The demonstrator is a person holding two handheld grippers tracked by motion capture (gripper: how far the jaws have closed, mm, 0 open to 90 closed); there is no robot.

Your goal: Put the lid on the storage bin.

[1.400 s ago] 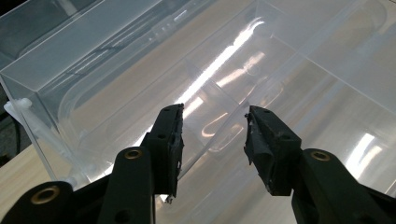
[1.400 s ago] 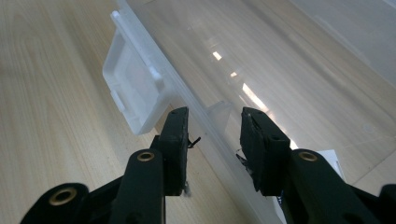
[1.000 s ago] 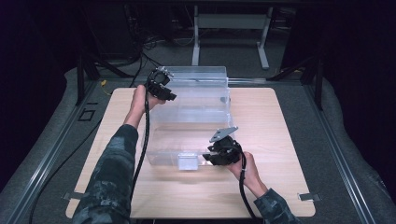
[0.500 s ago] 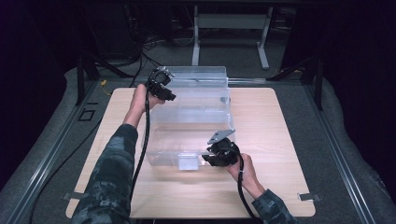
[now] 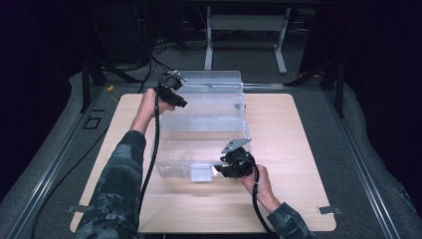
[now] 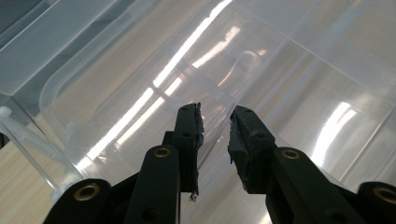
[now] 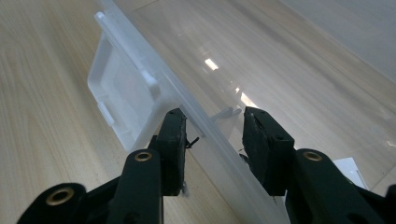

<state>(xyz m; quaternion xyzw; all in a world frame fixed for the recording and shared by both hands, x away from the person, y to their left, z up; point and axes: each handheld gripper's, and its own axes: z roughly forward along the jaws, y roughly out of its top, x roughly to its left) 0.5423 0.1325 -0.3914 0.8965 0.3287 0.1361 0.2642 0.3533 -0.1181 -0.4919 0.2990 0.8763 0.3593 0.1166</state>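
A clear plastic storage box (image 5: 209, 119) with its lid on stands in the middle of the wooden table (image 5: 298, 149). My left gripper (image 5: 180, 102) is at the box's far left top corner. In the left gripper view its jaws (image 6: 215, 123) have just been closing with the clear lid rim (image 6: 210, 140) between the pads, and they are shut on it. My right gripper (image 5: 220, 169) is at the near edge, just right of the white latch (image 5: 201, 173). In the right gripper view it (image 7: 212, 126) straddles the whitish front rim (image 7: 205, 135) beside the latch (image 7: 121, 93) and grips it.
The table's bare wood lies left, right and in front of the box. A dark grey mat (image 5: 373, 164) surrounds the table. Beyond the far edge stand a metal frame's legs (image 5: 244, 30) and loose cables (image 5: 154, 50). A cable trails from each gripper along the forearm.
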